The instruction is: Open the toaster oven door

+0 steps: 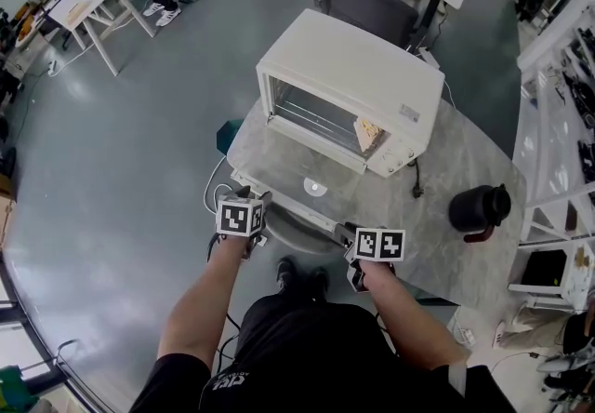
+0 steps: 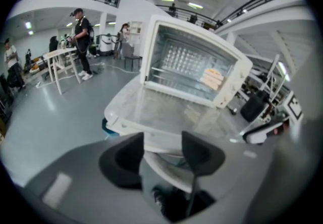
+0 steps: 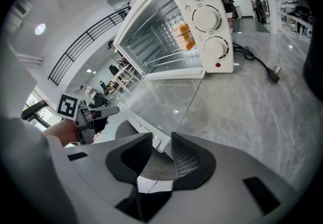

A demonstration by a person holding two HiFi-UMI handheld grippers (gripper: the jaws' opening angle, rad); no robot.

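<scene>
Door point(image 1: 299, 169) of the toaster oven point(image 1: 353, 76) already lies dropped flat in front of the oven's mouth, its glass level over the table point(image 1: 465, 151) and its handle point(image 1: 297, 216) at the edge farthest from the oven, nearest the person. The left gripper point(image 2: 162, 150) has its jaws closed on the handle toward the oven's plain side. The white bar fills the gap between the pads. The right gripper point(image 3: 161, 147) sits at the handle's other end, on the oven's dial side. Its jaws are drawn in narrow on the end piece and appear to pinch it, though the contact is harder to read there.

By my reading the opening is all but done, and what is left is to finish it cleanly. It would be wise to check that the door rests at its stop rather than hanging on the two grips. Both ends should stay level so the hinge at the oven's base is not twisted, and no downward push should go past the stop. To let go, the jaws should spread fully before either gripper draws back from the oven. A pad that drags on the bar could tug the door or shift the whole oven on the smooth top. What looks like a slice of bread point(image 1: 369, 132) stands inside the oven on the dial side, so jolts are best avoided.
</scene>
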